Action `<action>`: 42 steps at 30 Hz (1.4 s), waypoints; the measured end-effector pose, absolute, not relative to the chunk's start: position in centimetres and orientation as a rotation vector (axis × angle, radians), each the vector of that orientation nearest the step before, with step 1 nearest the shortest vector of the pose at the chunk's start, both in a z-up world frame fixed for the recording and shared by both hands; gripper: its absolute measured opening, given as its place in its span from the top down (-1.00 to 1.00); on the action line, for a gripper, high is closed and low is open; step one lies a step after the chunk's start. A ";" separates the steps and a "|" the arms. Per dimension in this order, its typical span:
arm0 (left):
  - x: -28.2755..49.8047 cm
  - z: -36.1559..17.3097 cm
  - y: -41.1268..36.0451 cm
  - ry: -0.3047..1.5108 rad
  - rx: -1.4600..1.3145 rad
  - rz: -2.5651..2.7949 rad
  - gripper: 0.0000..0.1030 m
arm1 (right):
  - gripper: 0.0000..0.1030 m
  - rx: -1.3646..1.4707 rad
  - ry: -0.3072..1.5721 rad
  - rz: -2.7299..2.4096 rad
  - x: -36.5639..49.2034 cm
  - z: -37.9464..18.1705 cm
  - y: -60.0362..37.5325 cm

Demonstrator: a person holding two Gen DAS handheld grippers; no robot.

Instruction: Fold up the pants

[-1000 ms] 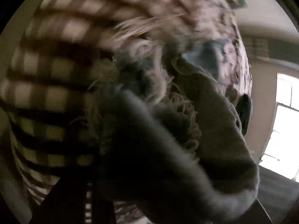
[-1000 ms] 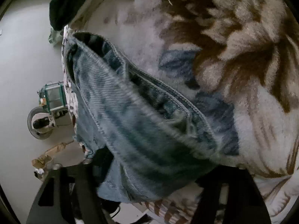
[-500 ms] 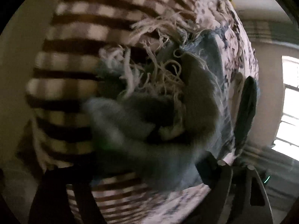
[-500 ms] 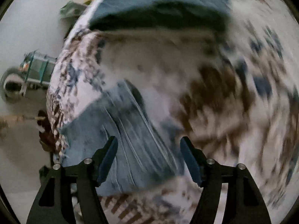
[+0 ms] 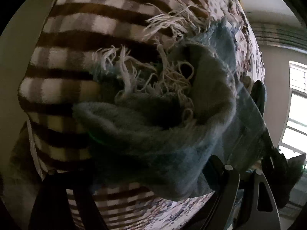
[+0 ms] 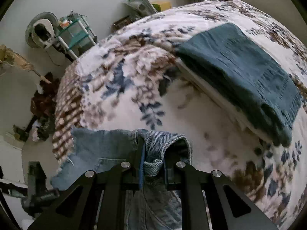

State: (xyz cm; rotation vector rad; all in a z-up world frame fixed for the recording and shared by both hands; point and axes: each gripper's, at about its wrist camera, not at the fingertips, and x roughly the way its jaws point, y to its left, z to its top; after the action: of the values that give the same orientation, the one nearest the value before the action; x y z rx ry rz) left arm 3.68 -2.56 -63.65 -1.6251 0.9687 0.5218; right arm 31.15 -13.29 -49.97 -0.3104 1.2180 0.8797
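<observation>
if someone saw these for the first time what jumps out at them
In the right wrist view, the right gripper is clamped on a bunched fold of blue jeans at bottom centre, over a floral blanket. A folded teal towel lies upper right. In the left wrist view, the jeans' frayed hem fills the middle.

- A white fleece bedspread with brown and blue flowers [image 6: 191,103] fills the right wrist view.
- A folded teal blanket [image 6: 239,72] lies at upper right.
- A green wire shelf [image 6: 76,32] stands against the pale wall at upper left.
- A bright window [image 5: 297,105] glows at the right edge.
</observation>
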 end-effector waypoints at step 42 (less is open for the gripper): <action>6.2 -50.1 2.8 0.830 -1.548 0.448 0.53 | 0.48 0.682 1.556 0.655 27.8 -50.7 -25.2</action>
State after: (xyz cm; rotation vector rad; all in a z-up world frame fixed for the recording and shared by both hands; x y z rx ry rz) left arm 6.19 2.83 -50.11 -1.5479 0.8300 0.4483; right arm 27.81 -25.17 -50.70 0.6823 1.5555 0.6554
